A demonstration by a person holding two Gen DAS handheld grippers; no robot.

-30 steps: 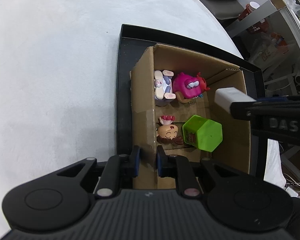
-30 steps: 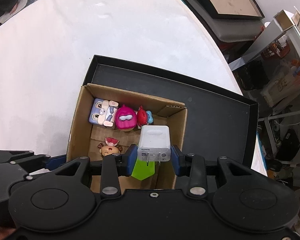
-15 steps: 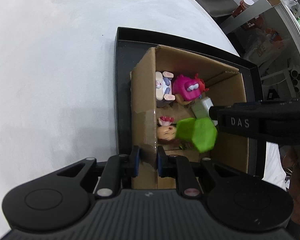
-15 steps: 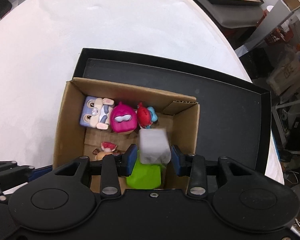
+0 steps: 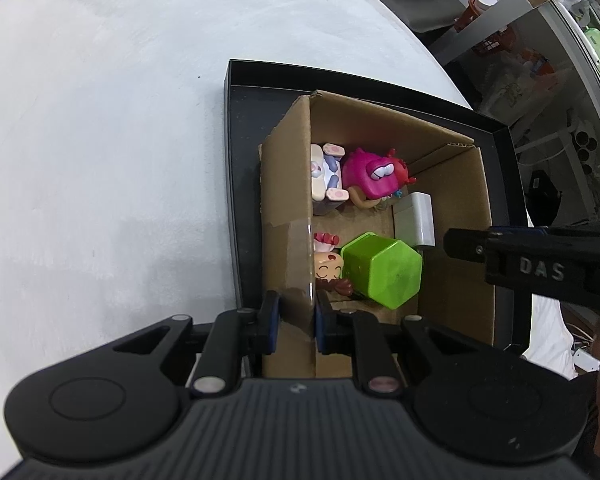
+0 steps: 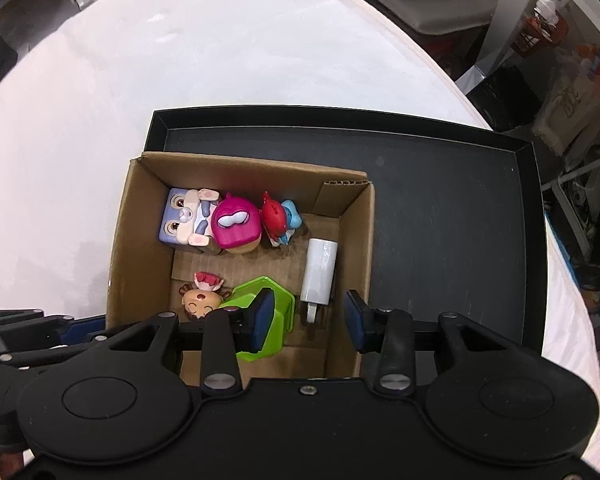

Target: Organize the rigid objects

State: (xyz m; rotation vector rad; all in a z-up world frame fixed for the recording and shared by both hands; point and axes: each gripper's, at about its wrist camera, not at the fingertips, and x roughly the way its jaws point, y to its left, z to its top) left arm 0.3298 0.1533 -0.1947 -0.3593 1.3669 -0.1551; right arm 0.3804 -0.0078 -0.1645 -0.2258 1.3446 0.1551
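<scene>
A white charger plug (image 6: 319,276) lies on the floor of the cardboard box (image 6: 136,224), right of a green hexagonal block (image 6: 268,320); it also shows in the left wrist view (image 5: 418,218). My right gripper (image 6: 306,322) is open and empty just above the plug's pins. My left gripper (image 5: 294,322) is shut on the box's left wall (image 5: 288,216). A purple bunny cube (image 6: 184,218), a magenta figure (image 6: 236,226), a red-and-blue figure (image 6: 278,216) and a small doll (image 6: 200,300) lie in the box.
The box stands in the left part of a black tray (image 6: 452,216) on a white tablecloth (image 6: 180,48). The table edge runs along the right, with shelves and clutter beyond it.
My right gripper opened and let go of the white plug, which dropped into the box beside the green block. The left gripper kept its hold on the box wall.
</scene>
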